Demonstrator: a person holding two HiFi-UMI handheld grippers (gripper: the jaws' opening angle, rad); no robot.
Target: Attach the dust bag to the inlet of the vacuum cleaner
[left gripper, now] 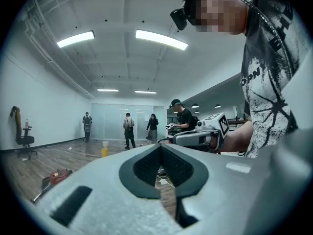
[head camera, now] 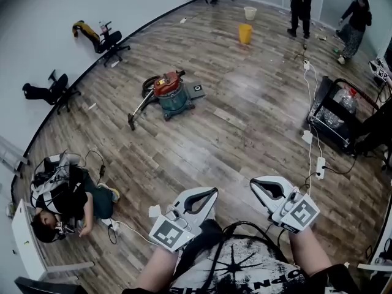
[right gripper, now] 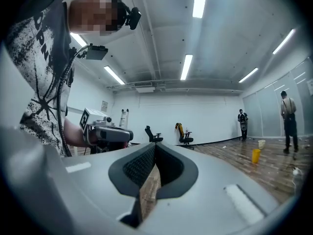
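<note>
Vacuum cleaner stands well beyond left tongs; likewise right tongs.

bright ceiling strip lights (fisheye-warped edges), floor glare.

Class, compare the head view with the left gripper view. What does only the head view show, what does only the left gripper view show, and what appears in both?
Only the head view shows a seated person at the lower left and a black cart at the right edge. Only the left gripper view shows the ceiling lights and the wearer's head camera. Both show the vacuum cleaner, the yellow bucket and the right gripper, its jaws together with nothing held.
</note>
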